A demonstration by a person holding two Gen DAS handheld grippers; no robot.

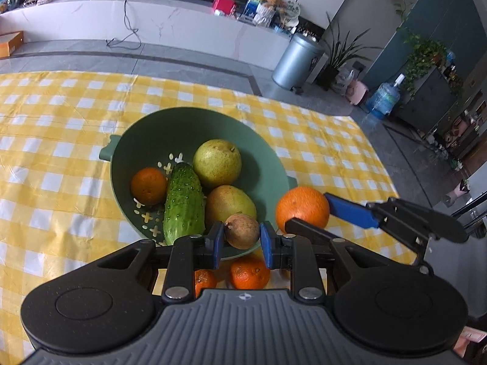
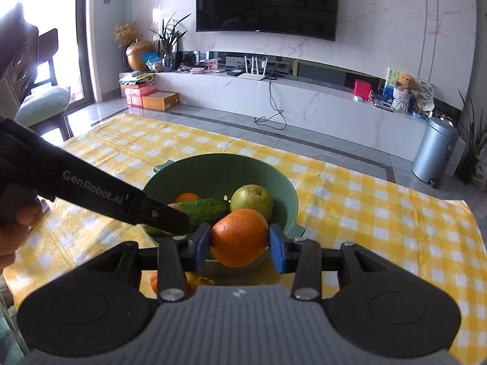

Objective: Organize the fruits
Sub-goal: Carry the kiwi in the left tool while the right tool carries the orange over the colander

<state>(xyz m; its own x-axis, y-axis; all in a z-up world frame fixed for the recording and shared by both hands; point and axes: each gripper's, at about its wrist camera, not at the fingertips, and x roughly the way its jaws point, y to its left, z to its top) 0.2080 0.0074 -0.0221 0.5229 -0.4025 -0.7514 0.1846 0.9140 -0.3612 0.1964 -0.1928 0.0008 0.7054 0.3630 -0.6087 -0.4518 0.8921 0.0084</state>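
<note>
Blue fingers (image 1: pixel 267 245) of the left gripper (image 1: pixel 242 243) pinch a small brown fruit (image 1: pixel 242 231) at the near rim of a green colander (image 1: pixel 170 127), while the right gripper (image 2: pixel 239 248) clamps a large orange (image 2: pixel 239 237) between its pads, just right of the colander and off the cloth. Seen from the left wrist, that orange (image 1: pixel 303 210) sits beside the colander's right handle, with the right gripper (image 1: pixel 310 216) reaching in from the right. Inside the colander lie a cucumber (image 1: pixel 184 203), a tangerine (image 1: pixel 148 186) to its left, a green pear (image 1: pixel 217 164) at the far side and a yellower pear (image 1: pixel 229 205) nearer. Two more tangerines (image 1: pixel 249 272) rest on the cloth just near of the colander, partly hidden by the left gripper. A yellow-and-white checked cloth (image 1: pixel 61 152) covers the table. Beyond it stand a grey bin (image 1: pixel 296 60), potted plants and a white marble console (image 2: pixel 304 103) under a wall television (image 2: pixel 268 0). Part of a hand (image 2: pixel 18 228) holding the left gripper shows at the left edge of the right-wrist view.
</note>
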